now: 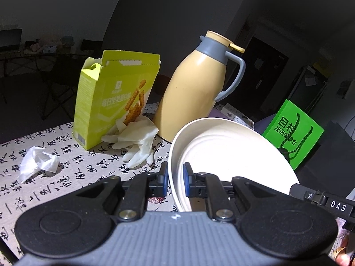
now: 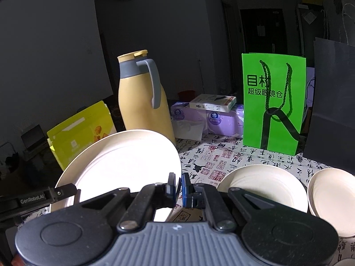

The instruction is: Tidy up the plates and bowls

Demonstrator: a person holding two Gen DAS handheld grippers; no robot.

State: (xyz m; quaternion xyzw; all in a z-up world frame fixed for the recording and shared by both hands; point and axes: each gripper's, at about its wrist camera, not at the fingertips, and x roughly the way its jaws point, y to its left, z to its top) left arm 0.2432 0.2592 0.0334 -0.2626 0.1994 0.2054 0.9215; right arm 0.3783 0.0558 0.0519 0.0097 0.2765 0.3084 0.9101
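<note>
Green bag (image 2: 274, 104) reads "目村 超级眼镜仓"; gripper arms marked "DAS" and "GenRobot.AI". Cream plate (image 1: 233, 161), lifted and tilted in front of yellow flask (image 1: 195, 88), clamped at opposite rims by left gripper (image 1: 175, 181) & right gripper (image 2: 178, 188). Only right view shows 2 cream dishes (image 2: 264, 184) right of the bag; only left view shows glove (image 1: 137, 141), tissue (image 1: 37, 161)

Cream plate (image 1: 233, 155) (calligraphy-print tablecloth (image 1: 66, 166))
</note>
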